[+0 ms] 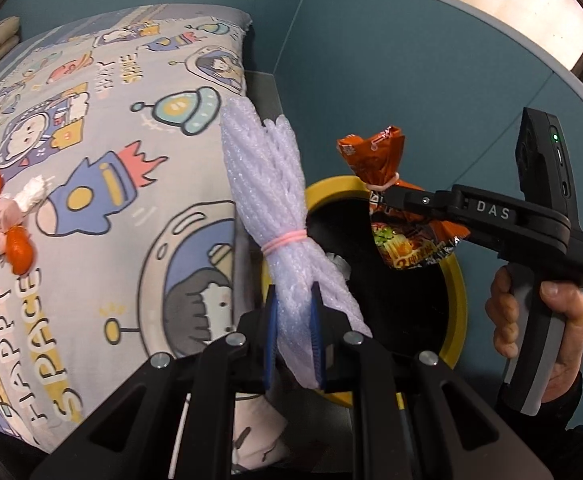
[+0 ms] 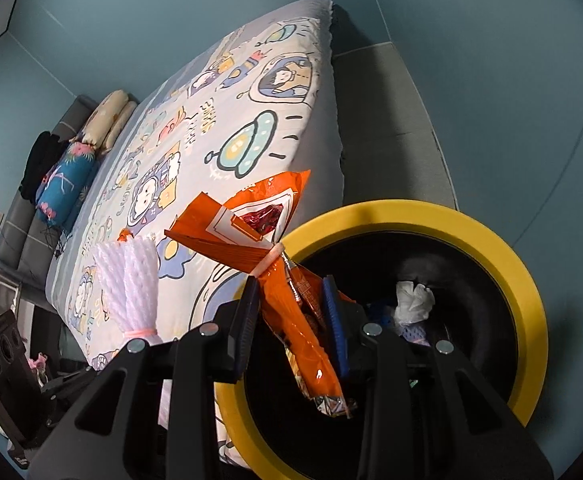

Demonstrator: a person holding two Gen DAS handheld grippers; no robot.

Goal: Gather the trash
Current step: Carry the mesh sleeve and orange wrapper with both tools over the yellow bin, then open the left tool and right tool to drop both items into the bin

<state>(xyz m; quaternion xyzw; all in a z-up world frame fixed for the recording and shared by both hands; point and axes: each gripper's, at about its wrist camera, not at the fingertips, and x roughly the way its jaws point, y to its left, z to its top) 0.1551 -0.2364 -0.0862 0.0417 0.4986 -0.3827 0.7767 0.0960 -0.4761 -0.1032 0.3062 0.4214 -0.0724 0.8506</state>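
We are carrying two pieces to the bin (image 2: 487, 224): the wrapper (image 2: 291, 296), clamped in the right gripper (image 2: 291, 312), is hanging over its mouth; the foam net (image 1: 279, 216), pinched in the left gripper (image 1: 294, 340), is nearing its rim. Next, we judge, each needs releasing over the opening.

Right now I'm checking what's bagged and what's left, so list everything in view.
foam bundle: 1, white, pink band, in left gripper, beside bed edge
wrapper: 1, orange, banded, in right gripper, over bin
bin: 1, yellow rim, black inside, on floor by bed
trash in bin: white wad, bluish bits
trash on bed: 1 cluster, orange, pink, white, left part of bed
bed: 1, cartoon space sheet
pillows: several, cream and blue, head of bed
left gripper: 1, black, blue pads, shut
right gripper: 1, black, shut
hand: 1, on right gripper's handle
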